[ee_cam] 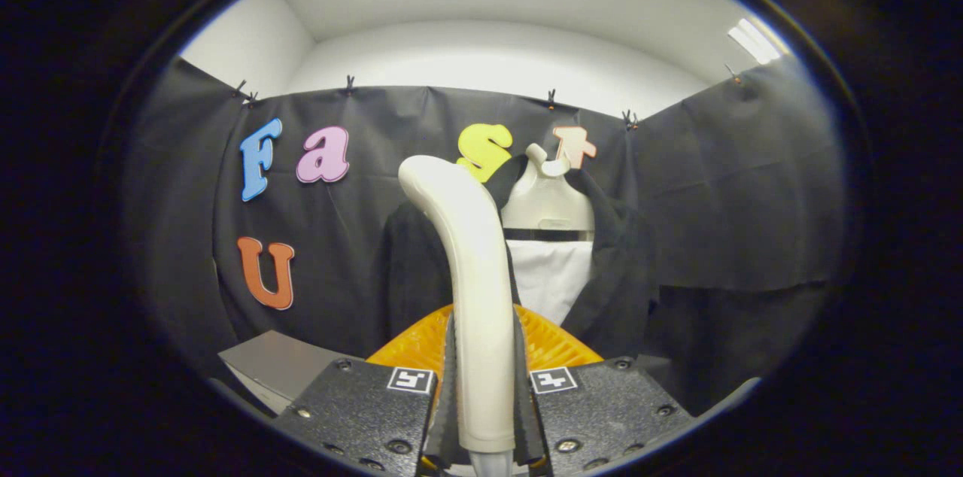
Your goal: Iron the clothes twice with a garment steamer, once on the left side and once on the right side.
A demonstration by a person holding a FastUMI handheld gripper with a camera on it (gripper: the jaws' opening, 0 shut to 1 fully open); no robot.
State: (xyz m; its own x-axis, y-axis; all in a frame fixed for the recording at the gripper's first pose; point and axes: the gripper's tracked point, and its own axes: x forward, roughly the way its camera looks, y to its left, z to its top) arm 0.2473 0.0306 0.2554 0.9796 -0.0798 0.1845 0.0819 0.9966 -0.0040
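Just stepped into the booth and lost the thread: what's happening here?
A hand-held gripper has its jaws shut on the cream plastic garment steamer handle, held upright. Beyond it a black jacket over a white shirt hangs on a pale mannequin hanger. The steamer is apart from the clothes.

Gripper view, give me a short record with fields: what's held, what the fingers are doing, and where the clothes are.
held: garment steamer, handle upright between the fingers
gripper: shut on the handle, both fingers pressing its sides
clothes: dark jacket over a white shirt, hanging on a white form, beyond the fingers
contact with clothes: cannot tell
below steamer: orange ribbed surface
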